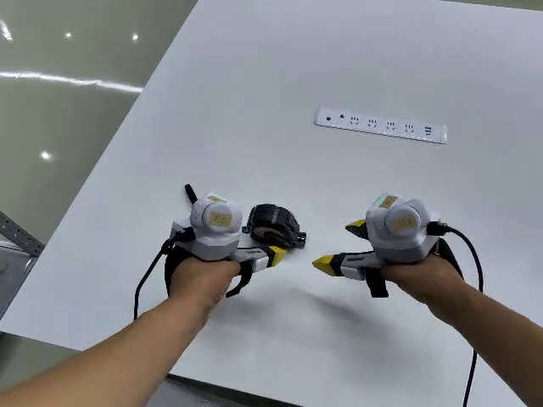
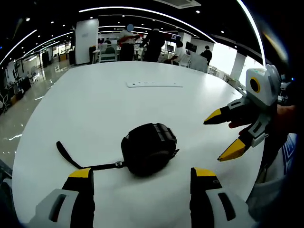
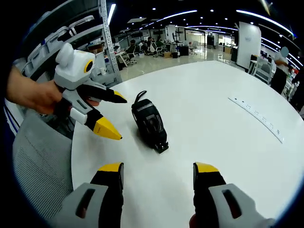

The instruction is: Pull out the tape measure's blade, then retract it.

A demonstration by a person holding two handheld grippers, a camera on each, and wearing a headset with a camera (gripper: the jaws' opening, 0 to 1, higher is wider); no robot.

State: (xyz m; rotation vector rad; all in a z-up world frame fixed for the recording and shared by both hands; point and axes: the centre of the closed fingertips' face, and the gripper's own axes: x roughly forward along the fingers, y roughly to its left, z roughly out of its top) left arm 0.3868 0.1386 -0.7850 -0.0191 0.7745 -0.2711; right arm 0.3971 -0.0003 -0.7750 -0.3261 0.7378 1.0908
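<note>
A black tape measure [image 1: 273, 225] lies on the white table [image 1: 339, 51], its blade drawn in and only the end hook [image 3: 161, 147] showing. Its black wrist strap [image 2: 71, 156] trails off to one side. My left gripper [image 1: 273, 242] is open, its yellow tips just short of the case [image 2: 149, 147] and level with it, touching nothing. My right gripper [image 1: 338, 245] faces it from the right, open and empty, a short gap from the tape measure [image 3: 148, 119]. Each gripper appears in the other's view: the right gripper [image 2: 216, 139] and the left gripper [image 3: 118, 118].
A white power strip [image 1: 380, 125] lies flat further back on the table. The near table edge runs just under my forearms, with the left edge [image 1: 102, 170] dropping to a glossy floor. People and desks stand far behind.
</note>
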